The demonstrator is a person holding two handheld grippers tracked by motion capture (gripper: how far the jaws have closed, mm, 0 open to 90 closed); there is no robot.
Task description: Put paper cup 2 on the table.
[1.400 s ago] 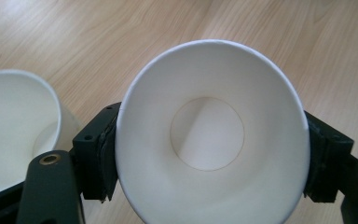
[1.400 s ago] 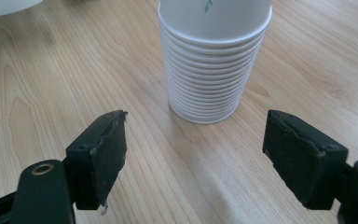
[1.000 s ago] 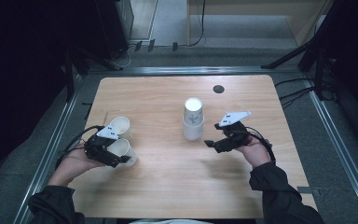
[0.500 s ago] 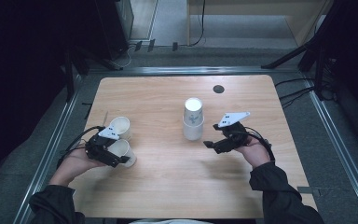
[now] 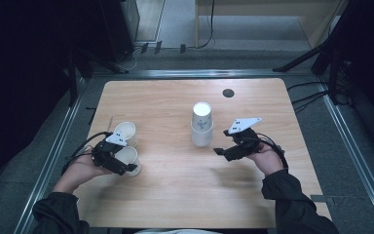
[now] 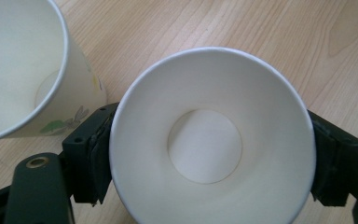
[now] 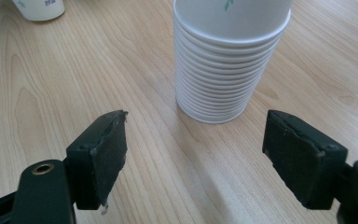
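Two cups [image 5: 125,131] sat near-left, the left gripper [image 5: 111,157] clamping one cup [image 6: 213,148]; squeezing could crush it. Right gripper [image 5: 233,149], jaws spread and empty, faced the stack [image 7: 230,56] and risked toppling it.

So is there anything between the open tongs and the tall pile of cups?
No, just bare wooden table. The right gripper view shows the right tongs open, apart from the cup stack.

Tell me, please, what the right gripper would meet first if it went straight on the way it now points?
Most likely the upside-down stack of paper cups: it stands straight ahead of the open right gripper, between the lines of its jaws, with bare table before it.
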